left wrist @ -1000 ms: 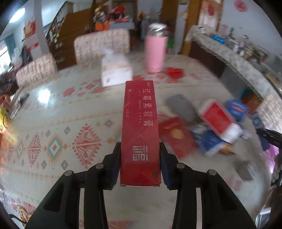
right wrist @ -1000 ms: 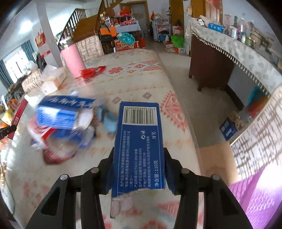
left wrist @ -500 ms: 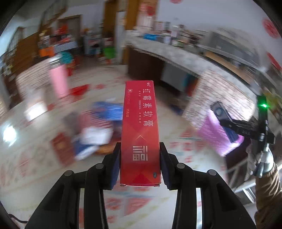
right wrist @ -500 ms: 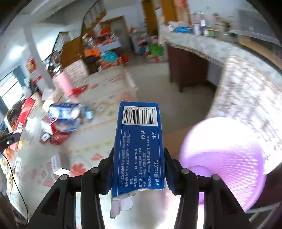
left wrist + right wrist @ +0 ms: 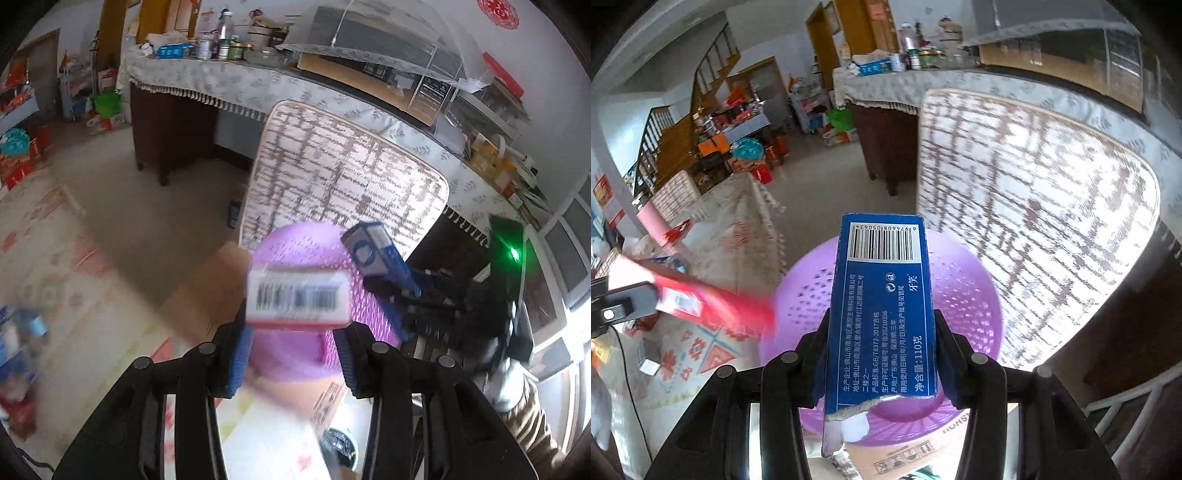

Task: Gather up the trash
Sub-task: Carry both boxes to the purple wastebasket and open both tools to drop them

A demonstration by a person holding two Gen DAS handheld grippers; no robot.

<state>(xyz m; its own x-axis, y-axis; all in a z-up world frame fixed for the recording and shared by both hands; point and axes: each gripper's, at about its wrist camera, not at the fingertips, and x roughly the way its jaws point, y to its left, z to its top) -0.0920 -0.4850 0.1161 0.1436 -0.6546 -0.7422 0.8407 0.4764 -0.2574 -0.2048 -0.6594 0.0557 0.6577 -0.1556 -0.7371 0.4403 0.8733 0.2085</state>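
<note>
My left gripper (image 5: 293,332) hangs over the purple perforated basket (image 5: 295,245) and its jaws are opening. The long red box (image 5: 297,297) has tipped forward between the blue pads, barcode end up and blurred, and the pads no longer press on it. In the right wrist view the same red box (image 5: 713,301) streaks from the left gripper (image 5: 605,310) toward the basket (image 5: 979,295). My right gripper (image 5: 881,332) is shut on the blue box (image 5: 882,306), torn end toward the camera, held above the basket's mouth. That blue box (image 5: 373,251) also shows at the basket's right rim.
The basket stands on a cardboard box (image 5: 207,295) beside a chair back with a patterned cover (image 5: 1034,184). Behind runs a cloth-covered counter (image 5: 229,85) with jars. The table (image 5: 738,221) with a pink tumbler (image 5: 652,221) and more litter lies left. A person's sleeve (image 5: 532,417) is at right.
Both grippers swung from the littered table to above the purple basket. The left jaws widened and the red box tipped forward out of their grip. The right still holds the blue box.
</note>
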